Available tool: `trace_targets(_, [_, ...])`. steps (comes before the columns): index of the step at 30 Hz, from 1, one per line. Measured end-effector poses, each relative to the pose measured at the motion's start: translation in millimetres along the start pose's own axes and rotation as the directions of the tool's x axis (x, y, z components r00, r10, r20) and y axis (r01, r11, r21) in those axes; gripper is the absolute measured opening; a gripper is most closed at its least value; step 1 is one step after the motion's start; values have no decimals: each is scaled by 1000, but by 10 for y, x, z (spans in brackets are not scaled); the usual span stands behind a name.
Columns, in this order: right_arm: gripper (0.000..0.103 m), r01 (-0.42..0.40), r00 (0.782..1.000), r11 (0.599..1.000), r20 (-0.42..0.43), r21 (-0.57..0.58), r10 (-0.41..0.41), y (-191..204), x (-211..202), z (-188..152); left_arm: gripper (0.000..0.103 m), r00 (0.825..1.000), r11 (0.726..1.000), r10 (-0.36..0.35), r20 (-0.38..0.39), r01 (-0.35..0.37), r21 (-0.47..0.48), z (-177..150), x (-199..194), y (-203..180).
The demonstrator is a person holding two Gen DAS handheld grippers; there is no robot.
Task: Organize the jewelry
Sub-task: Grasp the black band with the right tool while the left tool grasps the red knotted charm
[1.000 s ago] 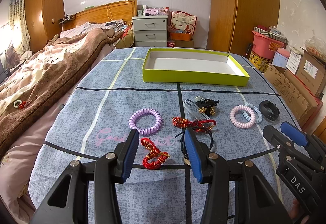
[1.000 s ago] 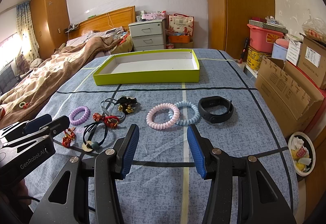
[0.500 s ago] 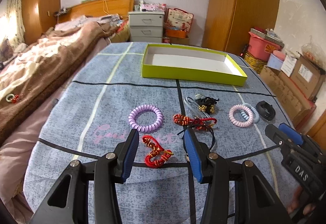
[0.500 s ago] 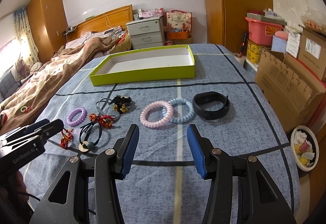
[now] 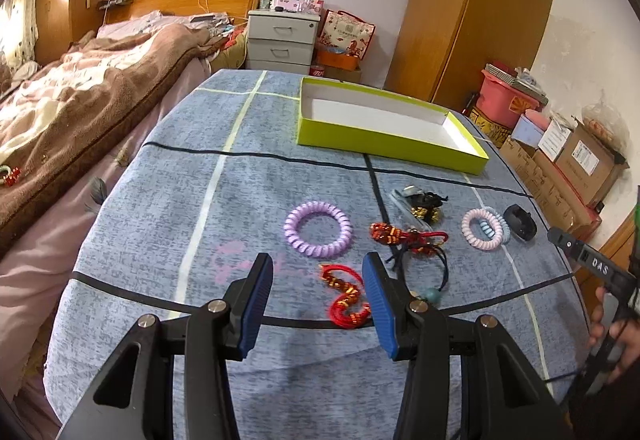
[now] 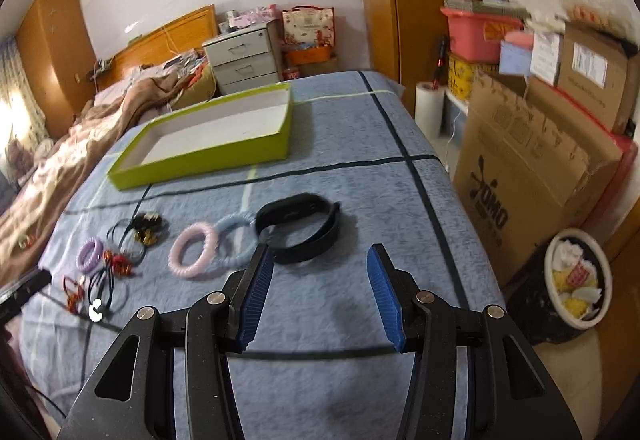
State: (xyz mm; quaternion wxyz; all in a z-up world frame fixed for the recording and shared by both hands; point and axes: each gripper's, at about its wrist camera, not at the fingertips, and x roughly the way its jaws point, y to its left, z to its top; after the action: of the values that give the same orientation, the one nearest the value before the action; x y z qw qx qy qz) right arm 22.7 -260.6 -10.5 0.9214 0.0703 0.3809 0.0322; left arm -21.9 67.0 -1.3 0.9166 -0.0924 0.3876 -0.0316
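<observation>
1. Blue-padded jaws of the left gripper (image 5: 318,272) are held apart over the red braided cord bracelet (image 5: 346,296), which lies on the blue patterned cloth of the table (image 5: 180,208); nothing is clamped. If the jaws are closed off-centre, only a loop may be caught and the cord dragged.
2. Just beside it lie a black elastic hair tie with a teal bead (image 5: 424,280) and a red-and-gold knotted bracelet (image 5: 400,234); these could be snagged together, since they overlap.
3. The right gripper (image 6: 320,266) is also seen spread wide and empty, near the black rubber wristband (image 6: 300,232). That view is blurred, so a hasty approach could knock the band against the pale blue spiral hair tie (image 6: 236,240) that touches it.
4. The lime-green shallow cardboard box (image 5: 384,128) stands well apart, empty; light pieces could slip out on the way.
</observation>
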Motion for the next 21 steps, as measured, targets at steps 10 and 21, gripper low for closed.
trace_targets(10, [50, -67, 994, 998, -83, -20, 66, -55, 340, 168, 49, 999, 999, -20, -41, 19, -27, 23, 73, 96])
trace_targets(21, [32, -42, 991, 997, -126, -69, 33, -17, 516, 184, 49, 996, 999, -44, -81, 43, -22, -22, 154, 128])
